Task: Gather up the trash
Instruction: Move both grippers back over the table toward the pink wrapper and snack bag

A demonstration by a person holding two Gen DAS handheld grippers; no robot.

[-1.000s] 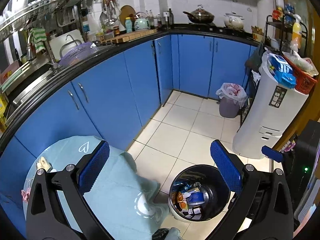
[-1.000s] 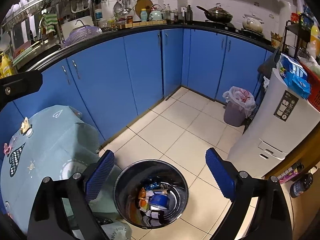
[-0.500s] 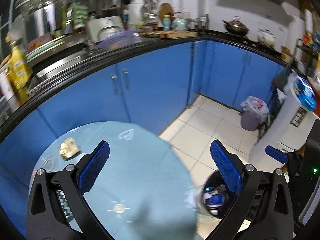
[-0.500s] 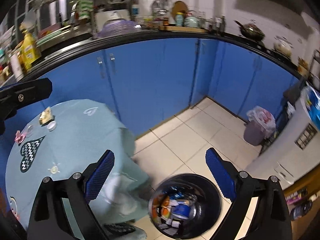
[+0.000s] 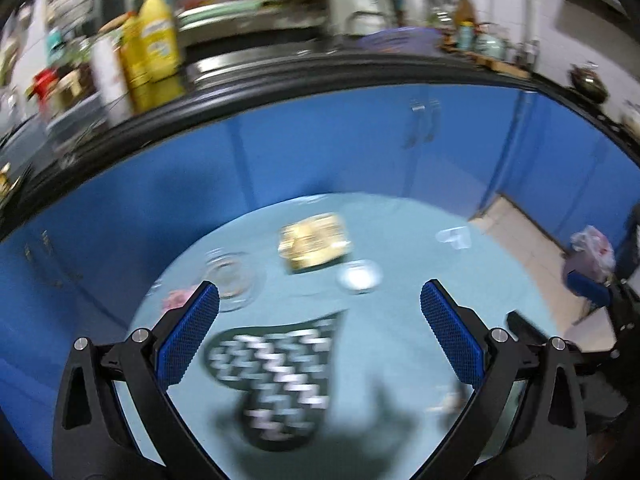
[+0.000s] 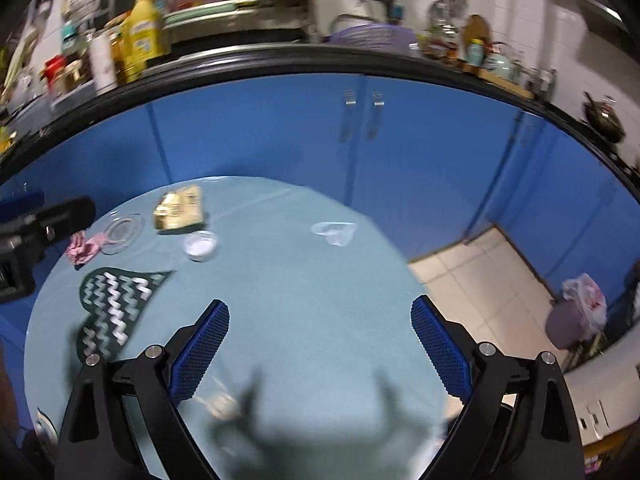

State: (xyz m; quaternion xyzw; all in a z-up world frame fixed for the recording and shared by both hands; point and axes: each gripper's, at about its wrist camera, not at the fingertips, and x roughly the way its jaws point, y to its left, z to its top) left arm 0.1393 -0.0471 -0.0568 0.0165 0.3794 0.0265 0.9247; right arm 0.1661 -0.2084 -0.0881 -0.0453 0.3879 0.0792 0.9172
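Both the left gripper [image 5: 320,328] and right gripper [image 6: 320,340] are wide apart and hold nothing. This looks like the reaching step. The gold wrapper [image 5: 314,242] lies ahead of the left one, so it likely needs to go forward and pinch it.

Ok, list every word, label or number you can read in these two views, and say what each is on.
None can be read.
Yellow bottle on the counter: label blurred.
White bottle beside it: reddish print, too smeared.
Gold wrapper on the round table: print too small and blurred.
Both views carry motion blur.
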